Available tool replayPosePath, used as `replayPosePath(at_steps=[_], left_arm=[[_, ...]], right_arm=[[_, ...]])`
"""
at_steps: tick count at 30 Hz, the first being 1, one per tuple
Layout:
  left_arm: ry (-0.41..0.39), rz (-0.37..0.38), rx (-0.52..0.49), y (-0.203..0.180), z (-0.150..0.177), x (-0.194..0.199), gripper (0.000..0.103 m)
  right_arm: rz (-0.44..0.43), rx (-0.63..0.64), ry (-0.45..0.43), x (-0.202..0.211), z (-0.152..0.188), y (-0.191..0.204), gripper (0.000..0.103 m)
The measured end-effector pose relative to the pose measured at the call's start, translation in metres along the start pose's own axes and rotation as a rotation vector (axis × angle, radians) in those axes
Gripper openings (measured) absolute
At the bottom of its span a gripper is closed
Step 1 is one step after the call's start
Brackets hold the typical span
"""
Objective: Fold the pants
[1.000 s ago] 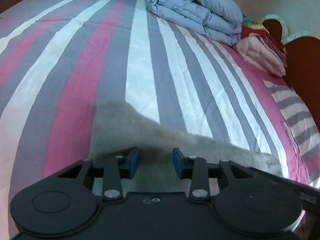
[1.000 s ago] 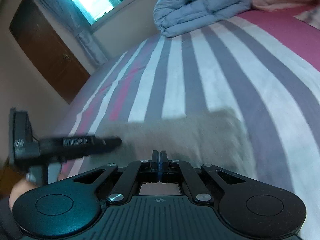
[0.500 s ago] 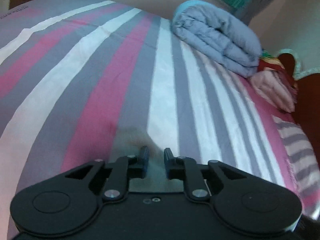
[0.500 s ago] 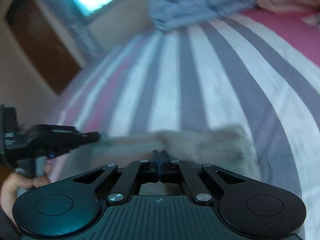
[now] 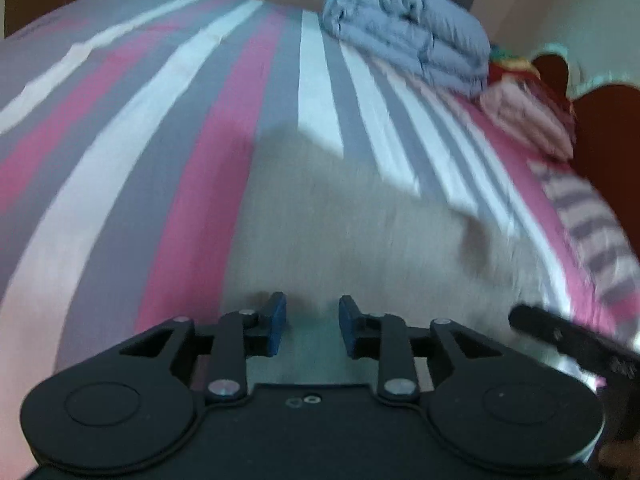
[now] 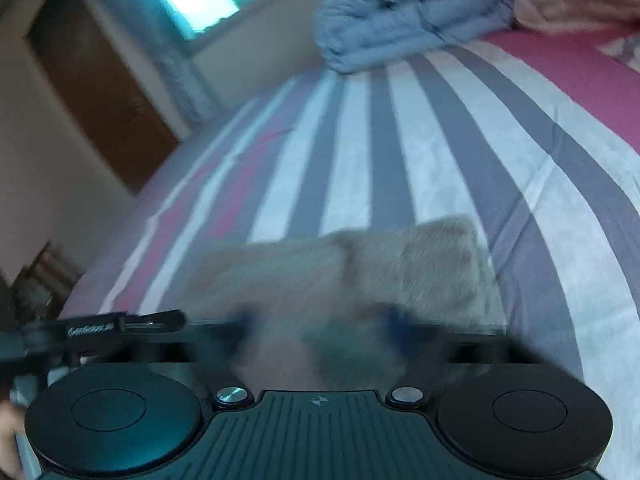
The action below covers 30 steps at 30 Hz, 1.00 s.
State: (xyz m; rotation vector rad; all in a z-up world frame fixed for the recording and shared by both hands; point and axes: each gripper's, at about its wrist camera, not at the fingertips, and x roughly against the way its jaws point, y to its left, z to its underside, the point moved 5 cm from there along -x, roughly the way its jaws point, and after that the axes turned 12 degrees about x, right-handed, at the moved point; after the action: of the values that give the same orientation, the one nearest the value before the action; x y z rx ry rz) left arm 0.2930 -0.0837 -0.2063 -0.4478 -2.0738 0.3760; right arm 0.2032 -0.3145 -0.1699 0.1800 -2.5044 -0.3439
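Your left gripper [image 5: 312, 326] hangs with its blue-padded fingers [image 5: 276, 322] parted and nothing between them, low over the near part of the beige-grey fuzzy fabric pants [image 5: 360, 216]. Those pants lie flat on the bed, spreading ahead of that gripper and off to its right. Your right gripper [image 6: 320, 328] is smeared by blur, yet its blue pads [image 6: 400, 326] sit wide apart, jaws spread, just above the pants' [image 6: 352, 276] near edge. Beneath the pants runs the pink, grey and white striped bedsheet [image 5: 168, 128]. Well beyond, at the far end of the bed, rests the folded pale-blue quilted duvet [image 5: 408, 32], with a folded pink blanket [image 5: 528, 120] beside it.
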Motion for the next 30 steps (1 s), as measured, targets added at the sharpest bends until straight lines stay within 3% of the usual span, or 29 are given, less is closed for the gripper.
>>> replayPosePath(at_steps=[2, 5, 6, 7, 9, 13, 21, 27, 30], left_arm=[[-0.028, -0.015, -0.029, 0.000, 0.011, 0.003, 0.020], [-0.020, -0.034, 0.004, -0.009, 0.008, 0.018, 0.025], [-0.018, -0.032, 0.012, -0.011, 0.008, 0.024, 0.034], [-0.022, -0.041, 0.016, -0.013, 0.009, 0.032, 0.051], [-0.055, -0.071, 0.019, -0.017, 0.015, 0.045, 0.076], [-0.072, -0.115, 0.017, -0.019, 0.029, 0.064, 0.079], [-0.098, -0.150, 0.017, -0.020, 0.051, 0.092, 0.083], [-0.116, -0.175, -0.025, -0.025, 0.054, 0.093, 0.087], [-0.116, -0.194, -0.022, -0.020, 0.048, 0.085, 0.088]], right_arm=[[0.081, 0.062, 0.028, 0.002, 0.020, 0.002, 0.085], [0.100, 0.015, 0.037, 0.000, 0.032, -0.007, 0.079], [0.106, 0.019, 0.043, 0.005, 0.028, -0.003, 0.079], [0.100, 0.005, 0.035, 0.011, 0.025, -0.001, 0.079], [0.065, -0.054, -0.006, 0.027, 0.019, 0.003, 0.080], [0.016, -0.144, -0.005, 0.051, 0.023, 0.007, 0.088], [0.005, -0.201, 0.016, 0.088, 0.052, 0.028, 0.088], [0.010, -0.154, 0.000, 0.105, 0.053, 0.044, 0.093], [0.065, -0.123, 0.006, 0.103, 0.052, 0.037, 0.093]])
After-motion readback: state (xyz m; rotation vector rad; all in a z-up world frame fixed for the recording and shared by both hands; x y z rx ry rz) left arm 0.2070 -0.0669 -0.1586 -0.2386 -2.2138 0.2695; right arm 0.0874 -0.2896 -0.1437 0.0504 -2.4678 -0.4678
